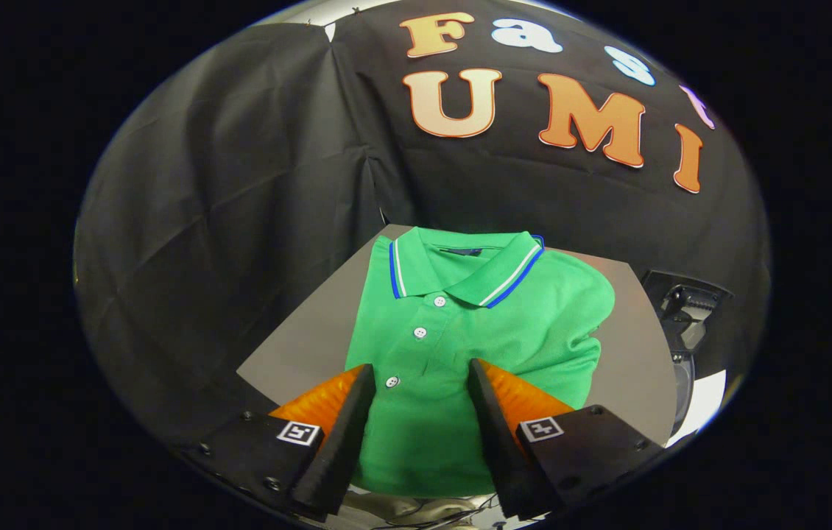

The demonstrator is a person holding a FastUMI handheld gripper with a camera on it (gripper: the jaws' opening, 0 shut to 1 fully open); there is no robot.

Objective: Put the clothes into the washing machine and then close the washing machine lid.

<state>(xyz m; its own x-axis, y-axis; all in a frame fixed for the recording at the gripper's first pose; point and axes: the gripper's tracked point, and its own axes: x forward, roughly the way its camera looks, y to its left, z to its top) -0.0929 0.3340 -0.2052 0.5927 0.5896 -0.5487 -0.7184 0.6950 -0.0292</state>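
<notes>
Nearest of all, the claw [420,383] stands with its two fingers [342,434] spread wide apart and nothing held between them; each finger is black on its inner face and orange on its outer face, and each carries a small square black-and-white marker at its base. Between the fingers, and running on beyond their tips, lies a green polo shirt [460,324], folded and lying flat with its front up. Its row of white buttons [420,333] runs from the collar toward the left finger, the lowest button just beside that finger's tip. The collar [475,269], trimmed with white and blue stripes, lies at the far end of the shirt, well beyond the fingers. Neither finger can be seen pressing on the cloth. The shirt rests on a grey table [298,346], bare on both sides of it. To the right of the table, past the right finger, stands a dark device [685,313] with a round pale rim below it; what it is cannot be told. Black cloth walls [224,221] close in behind the table.
</notes>
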